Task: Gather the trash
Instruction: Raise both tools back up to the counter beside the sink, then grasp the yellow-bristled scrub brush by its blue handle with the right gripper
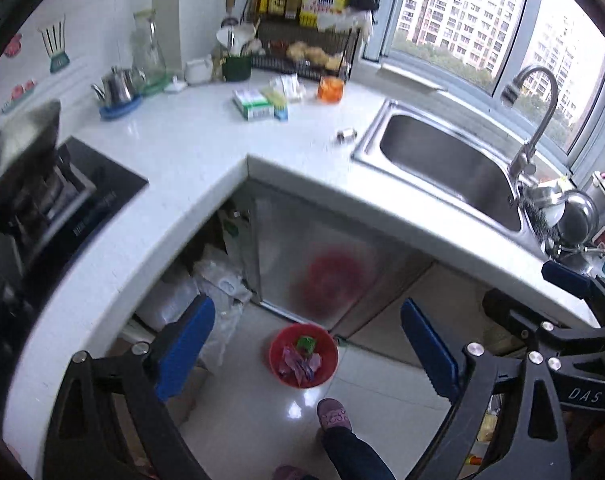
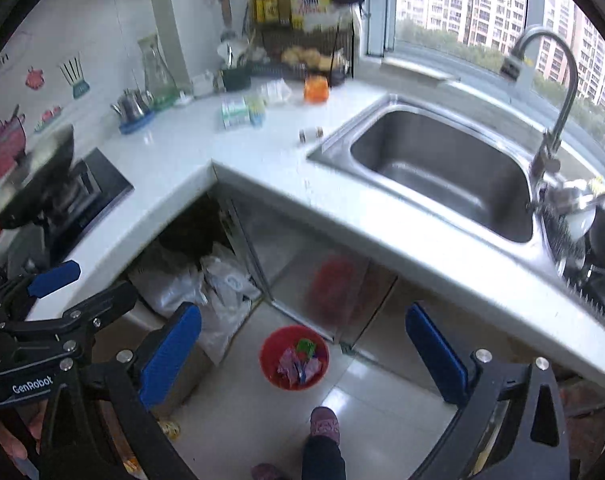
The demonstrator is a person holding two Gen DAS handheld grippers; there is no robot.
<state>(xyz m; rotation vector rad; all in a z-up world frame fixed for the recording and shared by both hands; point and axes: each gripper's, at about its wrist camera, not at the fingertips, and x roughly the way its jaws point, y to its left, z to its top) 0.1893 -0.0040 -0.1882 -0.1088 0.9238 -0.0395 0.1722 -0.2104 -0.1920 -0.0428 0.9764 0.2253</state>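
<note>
Now both hand-held grippers, left (image 1: 306,356) and right (image 2: 302,356), gape wide, empty. Red bin (image 2: 294,357) sits lower centre; next I'd take the small roll (image 2: 311,133) mid-frame on the bench (image 2: 174,152), squarely.

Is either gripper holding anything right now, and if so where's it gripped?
Nothing is held. The left gripper and right gripper are both open and empty above the red bin.
</note>
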